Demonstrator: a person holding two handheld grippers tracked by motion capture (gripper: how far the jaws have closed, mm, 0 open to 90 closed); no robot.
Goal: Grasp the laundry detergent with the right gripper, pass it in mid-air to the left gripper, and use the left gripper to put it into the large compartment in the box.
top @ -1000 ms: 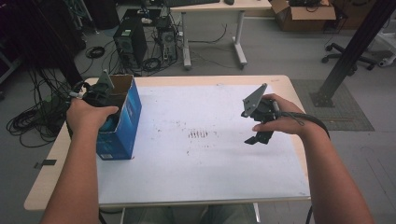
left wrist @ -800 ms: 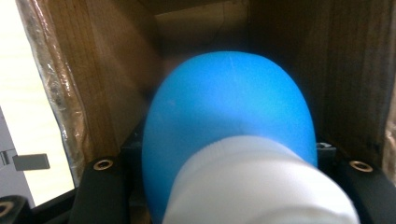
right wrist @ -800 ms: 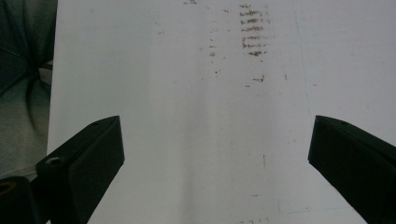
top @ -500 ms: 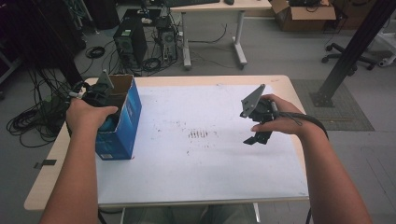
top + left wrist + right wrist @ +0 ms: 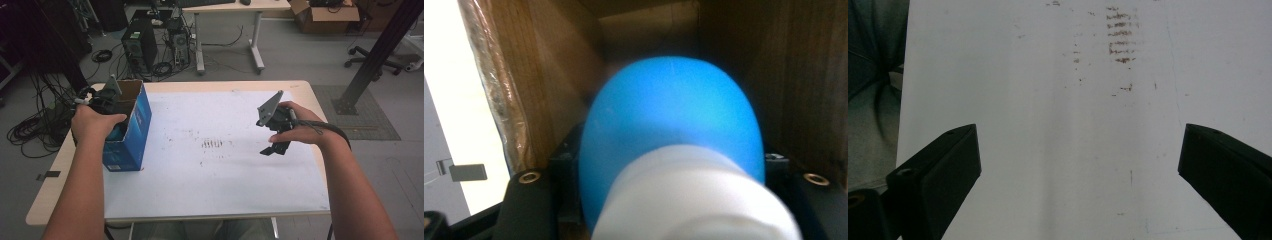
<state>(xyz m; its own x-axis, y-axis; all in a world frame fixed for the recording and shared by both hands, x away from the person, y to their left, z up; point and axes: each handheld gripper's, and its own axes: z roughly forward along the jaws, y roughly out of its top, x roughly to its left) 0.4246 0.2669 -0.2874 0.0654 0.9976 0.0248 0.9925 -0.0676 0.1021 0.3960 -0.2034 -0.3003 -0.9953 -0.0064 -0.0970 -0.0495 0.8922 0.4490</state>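
Over white table point(image 5: 210, 180), left gripper point(image 5: 664, 200) loosens around blue-white object point(image 5: 674, 130) inside box point(image 5: 132, 125); right gripper point(image 5: 1078, 165) gapes empty.

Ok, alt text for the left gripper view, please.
A blue and white object sits between the left gripper's black jaws, which have just been opening, inside a brown cardboard box. The white tabletop shows at left.

White table point(image 5: 215, 190) bearing an open blue box point(image 5: 131, 135)
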